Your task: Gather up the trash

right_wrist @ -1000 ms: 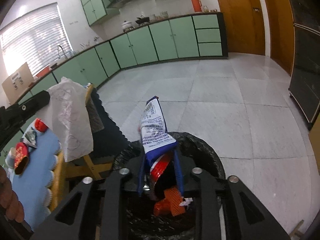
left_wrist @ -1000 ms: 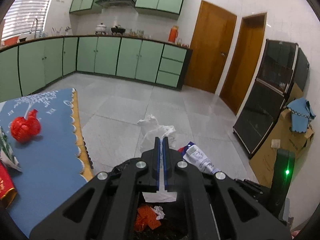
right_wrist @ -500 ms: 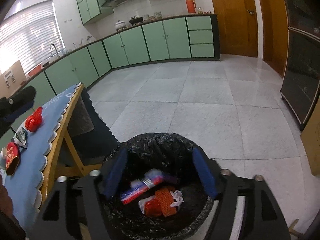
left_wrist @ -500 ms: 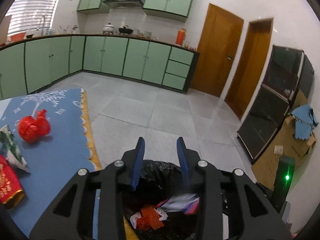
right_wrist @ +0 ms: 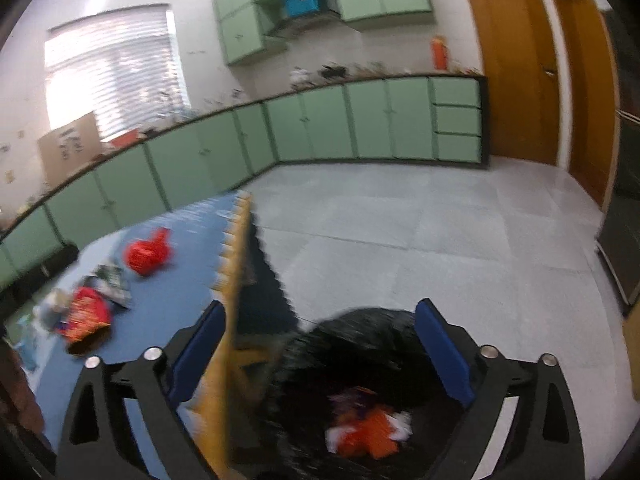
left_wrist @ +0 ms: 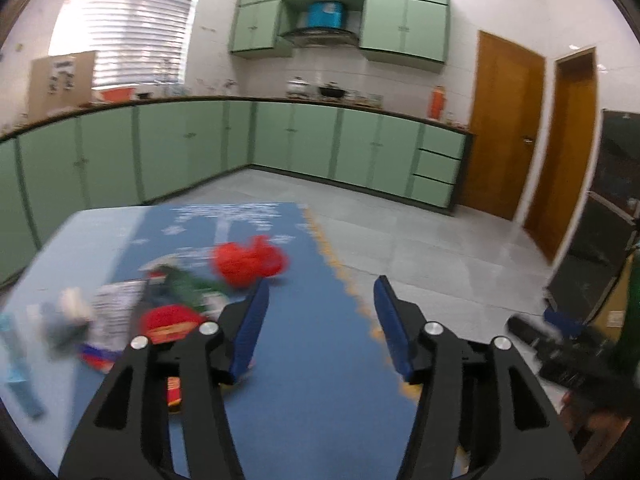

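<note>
Both our claws have swung away from the bin since a moment ago, and our left gripper (left_wrist: pixel 320 292) now hangs over the blue tablecloth (left_wrist: pixel 320 360), jaws spread wide and holding nothing. Our right gripper (right_wrist: pixel 320 320) is spread wide too, empty, above the black trash bin (right_wrist: pixel 360 344) beside the table. Orange and white trash (right_wrist: pixel 368 432) lies inside the bin. On the cloth sit a red net bag (left_wrist: pixel 250 260) and blurry wrappers (left_wrist: pixel 160 320). Green cabinets (left_wrist: pixel 300 140) line the grey tiled floor (right_wrist: pixel 440 232). Everything looks smeared.
</note>
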Available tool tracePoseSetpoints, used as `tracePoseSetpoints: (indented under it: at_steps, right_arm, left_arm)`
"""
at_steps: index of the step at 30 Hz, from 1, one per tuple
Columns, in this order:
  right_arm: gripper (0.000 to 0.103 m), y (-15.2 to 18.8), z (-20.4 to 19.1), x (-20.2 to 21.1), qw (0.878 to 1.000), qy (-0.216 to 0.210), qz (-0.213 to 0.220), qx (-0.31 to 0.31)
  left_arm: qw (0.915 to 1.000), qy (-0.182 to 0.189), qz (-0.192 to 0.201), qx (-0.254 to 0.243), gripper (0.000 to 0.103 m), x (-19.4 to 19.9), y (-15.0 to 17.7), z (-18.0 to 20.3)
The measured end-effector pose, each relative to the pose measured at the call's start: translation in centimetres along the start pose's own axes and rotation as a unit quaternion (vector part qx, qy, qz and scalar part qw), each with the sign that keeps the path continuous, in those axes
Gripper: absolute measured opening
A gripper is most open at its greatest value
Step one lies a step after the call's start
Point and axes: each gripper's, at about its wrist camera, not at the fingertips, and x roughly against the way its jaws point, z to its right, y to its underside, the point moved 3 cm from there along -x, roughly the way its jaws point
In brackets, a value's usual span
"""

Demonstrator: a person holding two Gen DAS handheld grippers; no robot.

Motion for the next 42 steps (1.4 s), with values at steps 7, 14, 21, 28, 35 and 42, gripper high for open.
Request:
tracePoseSetpoints:
  at_steps: [7, 14, 21, 28, 35, 42]
  right_arm:
    - [0.097, -0.6, -9.2, -0.2, 0.994, -0.098, 0.009, 0.039]
    - [0.097, 0.4, -15.4, -0.9, 0.988, -0.143, -0.005, 0.065]
    - [0.097, 1.8, -19.3, -0.8, 0.984, -0.152, -0.005, 0.091]
    - [0.097, 3.2, -21.5, -1.3, 0.982, -0.152, -0.010, 0.112]
    - [0.093, 4.7, -22.0, -2.6, 0.982, -0.140, -0.036, 0.123]
    - [0.088, 5.4, -21.6, -4.0, 0.982, -0.117, -0.054, 0.136]
  left_arm:
    - [0.9936, -0.112, 0.006, 0.009, 0.067, 5.2, 1.3, -7.6]
    - [0.9785, -0.203, -0.005, 0.034, 0.069, 9.2, 3.1, -14.0]
    - [0.9686, -0.239, -0.023, 0.066, 0.069, 10.0, 5.2, -17.9]
    - [0.9626, -0.255, -0.039, 0.082, 0.069, 8.6, 6.6, -19.9]
    - [0.9632, -0.254, -0.045, 0.076, 0.072, 6.9, 6.4, -19.8]
    - [0.9591, -0.256, -0.058, 0.105, 0.055, 5.8, 6.5, -20.8]
